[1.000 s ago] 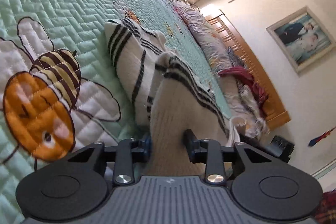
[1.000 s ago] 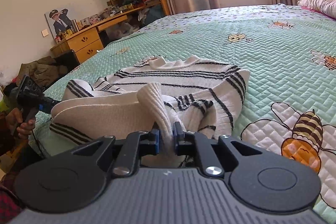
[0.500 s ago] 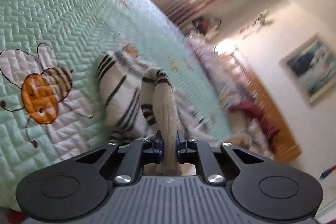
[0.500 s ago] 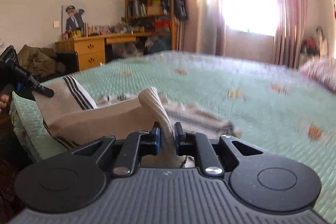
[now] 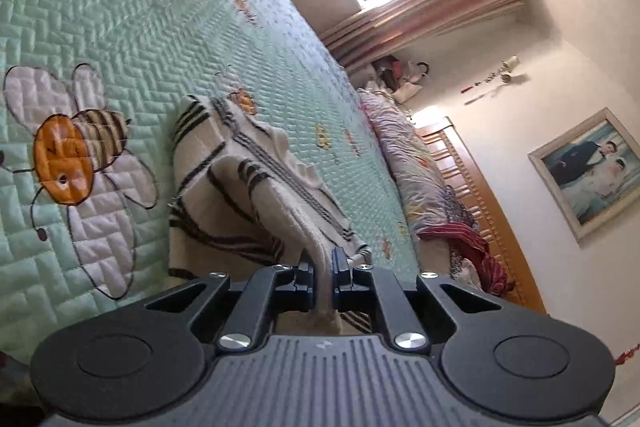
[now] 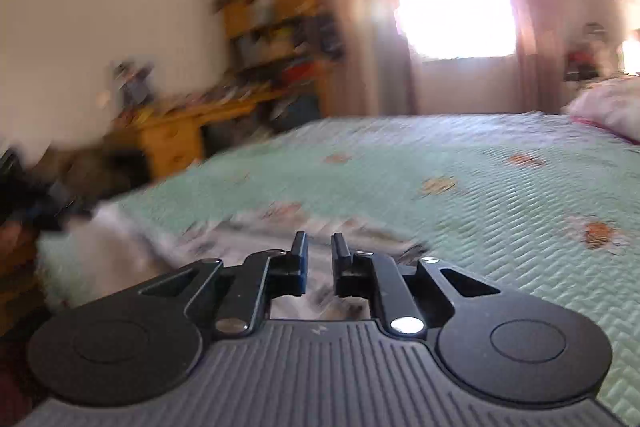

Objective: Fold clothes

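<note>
A cream knit sweater with dark stripes [image 5: 224, 187] lies bunched on the mint quilted bed [image 5: 120, 7]. One fold of it runs up toward the camera and passes between the fingers of my left gripper [image 5: 322, 267], which is shut on it. The right wrist view is smeared by motion. There the sweater [image 6: 112, 251] is a pale blur at lower left, reaching under my right gripper [image 6: 320, 255]. Its jaws stand a narrow gap apart with pale cloth low between them, so it looks shut on the sweater. No fold rises above the fingertips.
Pillows and crumpled bedding [image 5: 416, 179] line the wooden headboard [image 5: 472, 187] under a framed picture [image 5: 592, 171]. A wooden desk [image 6: 176, 135] and bookshelf [image 6: 280, 19] stand past the bed's left side. A curtained window [image 6: 452, 15] is behind the bed.
My left gripper closed from open onto the sweater fold and rose, tilting the view. My right gripper lifted with its gap unchanged; the fold that stood above its fingertips no longer shows.
</note>
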Demonstrator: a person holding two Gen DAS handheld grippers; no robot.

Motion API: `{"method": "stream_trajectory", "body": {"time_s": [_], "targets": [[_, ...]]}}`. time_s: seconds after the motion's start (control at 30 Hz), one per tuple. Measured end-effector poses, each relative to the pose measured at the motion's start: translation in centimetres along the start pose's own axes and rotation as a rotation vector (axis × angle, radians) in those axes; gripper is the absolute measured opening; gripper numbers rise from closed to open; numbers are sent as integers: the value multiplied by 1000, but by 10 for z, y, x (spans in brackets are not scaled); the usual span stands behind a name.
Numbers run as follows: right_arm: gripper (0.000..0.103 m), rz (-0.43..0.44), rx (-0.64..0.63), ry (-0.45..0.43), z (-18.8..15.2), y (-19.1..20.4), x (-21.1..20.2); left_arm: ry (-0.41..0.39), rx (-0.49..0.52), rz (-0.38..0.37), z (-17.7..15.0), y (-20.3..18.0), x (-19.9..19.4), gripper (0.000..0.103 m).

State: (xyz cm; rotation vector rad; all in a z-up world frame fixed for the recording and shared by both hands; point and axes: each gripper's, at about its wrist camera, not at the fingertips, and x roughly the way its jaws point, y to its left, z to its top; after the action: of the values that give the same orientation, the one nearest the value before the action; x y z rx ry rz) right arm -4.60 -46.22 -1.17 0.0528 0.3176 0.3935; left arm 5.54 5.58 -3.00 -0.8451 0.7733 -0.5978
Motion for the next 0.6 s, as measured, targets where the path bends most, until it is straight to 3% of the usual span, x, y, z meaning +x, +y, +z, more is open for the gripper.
{"method": "stream_trajectory", "body": {"time_s": [0.07, 0.1, 0.17, 0.3, 0.4, 0.43, 0.53, 0.6], "targets": [[21, 36, -130, 65, -8, 18, 1, -2, -10, 24, 2, 5, 2, 8], [31, 58, -161, 90, -13, 24, 0, -4, -15, 34, 3, 7, 2, 8], [42, 73, -118, 143, -20, 24, -3, -3, -27, 40, 2, 10, 3, 8], [61, 129, 261, 240, -39, 1, -7, 20, -24, 33, -2, 11, 6, 8], [69, 228, 414, 281, -56, 0, 1, 33, -30, 25, -7, 12, 11, 8], [75, 226, 456, 299, -60, -1, 8, 35, -33, 24, -8, 12, 13, 8], [77, 221, 581, 352, -72, -6, 28, 33, -40, 25, -10, 11, 13, 8], [75, 262, 658, 359, -80, -12, 39, 34, -41, 32, -12, 13, 12, 8]]}}
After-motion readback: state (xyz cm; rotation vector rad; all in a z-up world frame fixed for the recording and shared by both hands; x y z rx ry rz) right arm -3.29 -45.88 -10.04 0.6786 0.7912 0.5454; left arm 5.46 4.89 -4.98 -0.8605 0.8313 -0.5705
